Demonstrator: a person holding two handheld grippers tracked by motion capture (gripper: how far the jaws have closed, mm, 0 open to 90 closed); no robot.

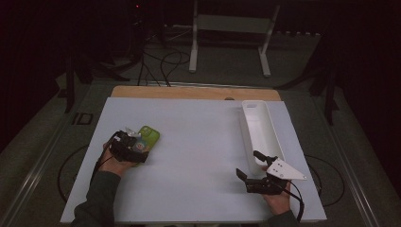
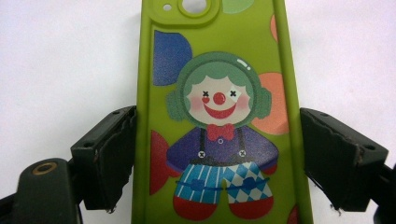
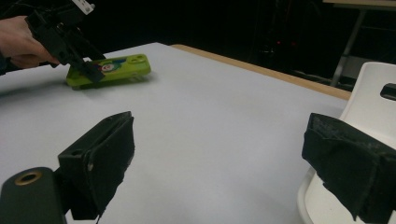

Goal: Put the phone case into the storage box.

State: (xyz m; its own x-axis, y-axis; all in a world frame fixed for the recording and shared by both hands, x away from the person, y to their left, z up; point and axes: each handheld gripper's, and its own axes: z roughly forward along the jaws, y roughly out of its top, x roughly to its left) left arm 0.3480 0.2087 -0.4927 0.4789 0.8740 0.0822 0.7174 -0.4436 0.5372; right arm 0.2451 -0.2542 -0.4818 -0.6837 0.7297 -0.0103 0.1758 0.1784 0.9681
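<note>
Green phone case [image 2: 219,116] lies flat between the left gripper [image 2: 219,158]'s spread jaws, right pad not touching.

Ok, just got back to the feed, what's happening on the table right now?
The left gripper straddles a green phone case printed with a clown, lying flat on the white table. One jaw sits against the case's edge, the other shows a thin gap, so it isn't clamped yet. The right gripper hangs open over the table near the long white tray, holding nothing.
</note>
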